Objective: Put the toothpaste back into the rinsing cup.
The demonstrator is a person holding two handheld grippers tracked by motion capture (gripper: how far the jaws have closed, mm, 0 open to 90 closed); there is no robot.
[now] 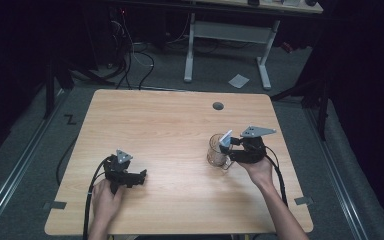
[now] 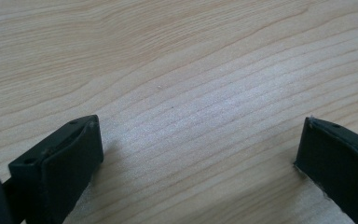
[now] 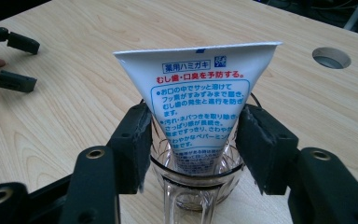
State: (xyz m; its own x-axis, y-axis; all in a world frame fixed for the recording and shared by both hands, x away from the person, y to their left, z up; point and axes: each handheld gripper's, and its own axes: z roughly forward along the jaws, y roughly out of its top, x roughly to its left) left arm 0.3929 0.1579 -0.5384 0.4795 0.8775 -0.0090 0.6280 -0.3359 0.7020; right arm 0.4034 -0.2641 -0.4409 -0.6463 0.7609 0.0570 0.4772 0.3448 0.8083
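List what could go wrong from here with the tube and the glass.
The right gripper holds the toothpaste tube standing cap-down in the clear glass mug; a sideways pull might tip the mug. The tall tube may flop over the rim once released. The left gripper rests open, far away on the table, too distant to steady the mug quickly.

The right gripper (image 3: 193,144) has its two black jaws pressed against the sides of a white toothpaste tube (image 3: 196,100), which stands cap-down in a clear glass mug (image 3: 193,186) on the wooden table (image 3: 74,93). At ten o'clock the left gripper (image 3: 18,63) rests with jaws apart. A round cable hole (image 3: 331,57) lies at two o'clock.
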